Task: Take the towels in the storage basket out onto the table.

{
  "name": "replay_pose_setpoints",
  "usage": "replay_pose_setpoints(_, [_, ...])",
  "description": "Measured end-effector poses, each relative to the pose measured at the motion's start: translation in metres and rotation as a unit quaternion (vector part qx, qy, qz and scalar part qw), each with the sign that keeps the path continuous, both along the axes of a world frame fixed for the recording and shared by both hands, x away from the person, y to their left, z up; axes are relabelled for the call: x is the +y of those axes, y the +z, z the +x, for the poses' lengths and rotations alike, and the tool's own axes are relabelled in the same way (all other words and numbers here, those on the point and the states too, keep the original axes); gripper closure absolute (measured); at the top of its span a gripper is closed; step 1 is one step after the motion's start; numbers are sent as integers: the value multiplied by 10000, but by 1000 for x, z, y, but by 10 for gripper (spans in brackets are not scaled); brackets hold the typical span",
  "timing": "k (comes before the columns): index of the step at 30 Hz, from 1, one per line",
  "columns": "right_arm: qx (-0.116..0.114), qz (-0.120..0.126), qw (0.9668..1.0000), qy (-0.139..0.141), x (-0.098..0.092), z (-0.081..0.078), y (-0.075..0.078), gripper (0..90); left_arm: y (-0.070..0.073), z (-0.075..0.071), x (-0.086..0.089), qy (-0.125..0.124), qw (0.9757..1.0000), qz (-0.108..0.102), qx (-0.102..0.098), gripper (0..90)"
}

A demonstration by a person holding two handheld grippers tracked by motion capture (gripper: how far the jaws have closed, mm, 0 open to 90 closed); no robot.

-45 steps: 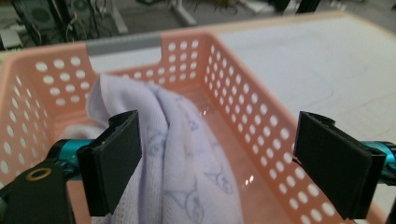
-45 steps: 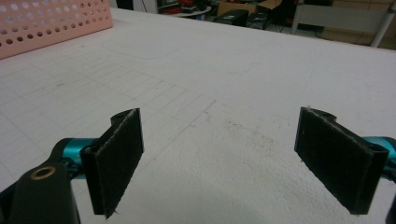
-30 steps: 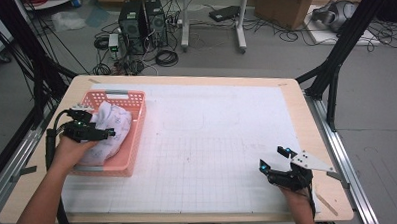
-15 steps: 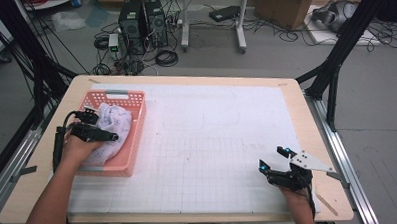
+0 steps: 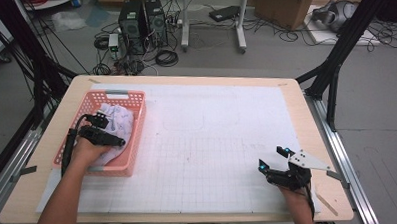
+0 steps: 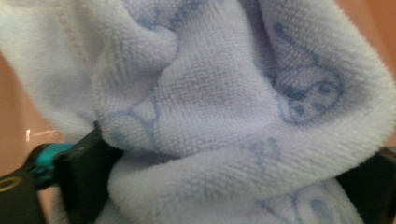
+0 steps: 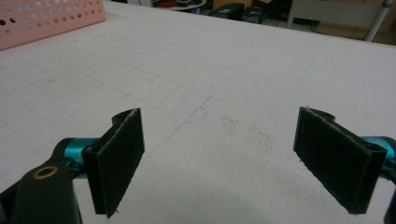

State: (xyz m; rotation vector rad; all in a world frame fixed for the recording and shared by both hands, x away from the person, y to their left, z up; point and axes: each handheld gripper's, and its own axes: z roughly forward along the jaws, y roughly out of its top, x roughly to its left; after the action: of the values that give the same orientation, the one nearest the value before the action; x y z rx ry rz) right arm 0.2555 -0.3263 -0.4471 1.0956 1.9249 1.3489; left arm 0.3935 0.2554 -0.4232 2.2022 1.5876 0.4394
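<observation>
A light blue towel (image 5: 122,119) with a darker blue print lies bunched in the pink plastic basket (image 5: 124,95) at the table's left. My left gripper (image 5: 111,131) reaches down into the basket over the towel. In the left gripper view the towel (image 6: 210,93) bulges between the two black jaws of my left gripper (image 6: 233,149), which stand far apart at the frame's edges. They have just been opening and hold the cloth loosely. My right gripper (image 5: 272,158) rests near the table's front right corner, open with nothing in it. In its own view the right gripper (image 7: 220,135) has only bare mat between its pads.
A white gridded mat (image 5: 212,136) covers the wooden table (image 5: 306,113). The basket's perforated wall (image 7: 51,21) shows far off in the right gripper view. Computers, cables and boxes lie on the floor behind the table. Black frame posts stand at both sides.
My left hand has sunk and drawn toward the near side of the basket, and the towel lies lower in it. The right gripper has kept still.
</observation>
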Motion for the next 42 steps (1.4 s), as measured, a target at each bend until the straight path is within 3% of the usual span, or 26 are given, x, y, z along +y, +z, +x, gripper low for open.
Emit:
replay_pose_setpoints(3, [-15,-2,10000,-6,0,0,0,153,2,1,-1,66,9999,79,6,137])
replay_pose_setpoints(10, [-24,59,10000,-29,-1,0,0,152,8,-2,-1,116,9999,65,-69,394])
replay_pose_setpoints(15, [-5,113,9999,-56,-2,0,0,152,14,0,7,323,9987,-376,-70,473])
replay_pose_setpoints(20, [-29,109,9999,-31,-3,1,0,152,22,-5,12,333,9964,-677,-382,579])
replay_pose_setpoints(24, [-49,128,9999,-38,-3,0,0,152,23,-5,15,338,9958,-746,-402,601])
replay_pose_setpoints(28, [-37,160,9999,-42,-4,0,0,152,28,-8,16,292,9937,-879,-630,611])
replay_pose_setpoints(32, [-33,195,9998,-33,-4,0,0,152,35,-11,21,351,9877,-1200,-944,611])
replay_pose_setpoints(35, [-24,199,9998,-26,-5,0,0,152,39,-14,25,289,9817,-1494,-1148,611])
replay_pose_setpoints(39, [-38,194,9998,-46,-4,0,0,152,46,-21,28,240,9766,-1611,-1407,611])
replay_pose_setpoints(42, [-49,186,9998,-48,-4,0,0,152,51,-25,29,139,9697,-1744,-1704,610])
